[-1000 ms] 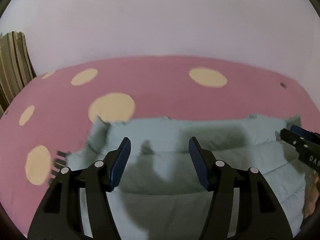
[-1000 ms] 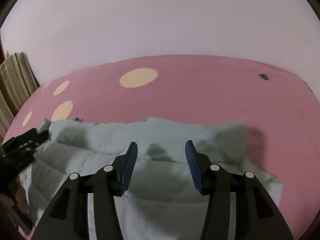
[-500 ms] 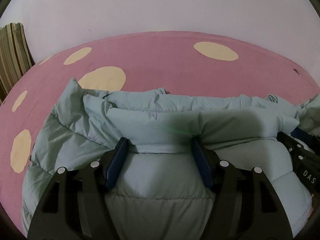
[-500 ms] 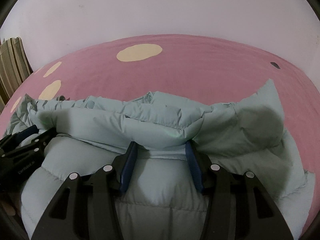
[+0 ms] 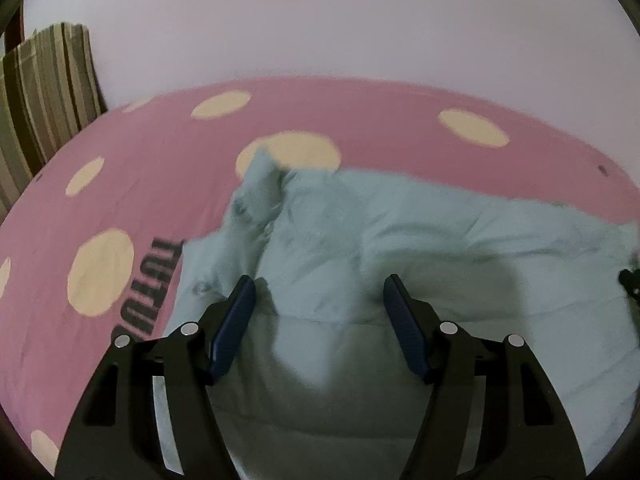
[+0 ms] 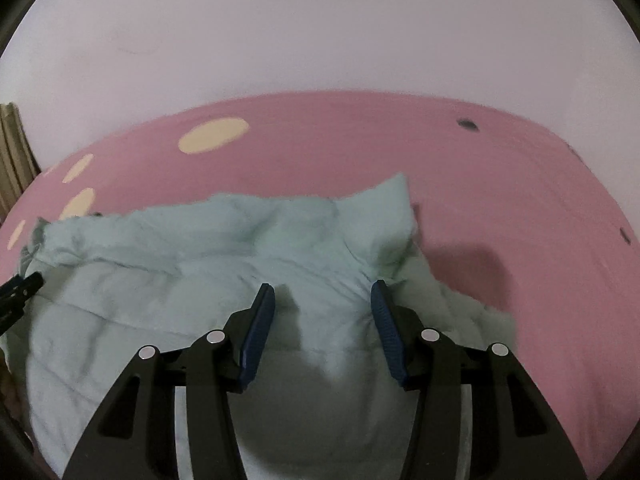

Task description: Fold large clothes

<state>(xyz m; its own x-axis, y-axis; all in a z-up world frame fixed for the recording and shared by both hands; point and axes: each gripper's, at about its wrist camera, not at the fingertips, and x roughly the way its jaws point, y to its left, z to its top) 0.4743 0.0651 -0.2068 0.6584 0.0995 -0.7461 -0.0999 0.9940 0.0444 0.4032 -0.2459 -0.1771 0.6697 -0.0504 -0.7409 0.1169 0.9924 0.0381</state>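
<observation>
While both grippers hover over the padded jacket [image 5: 420, 240], a fold looks just laid and let go. The left gripper [image 5: 320, 312] has its jaws well apart with nothing clamped; the right gripper [image 6: 322, 312] stands about half open, also gripping nothing. The jacket lies doubled on the pink spotted bedspread [image 5: 152, 168], nearer its front edge, collar [image 5: 256, 192] poking up at the jacket's far left corner. Next, I judge, comes pressing it flat or taking a side for another fold. A striped curtain [image 5: 44, 92] hangs past the bedspread's far left corner; nothing blocks the way.
</observation>
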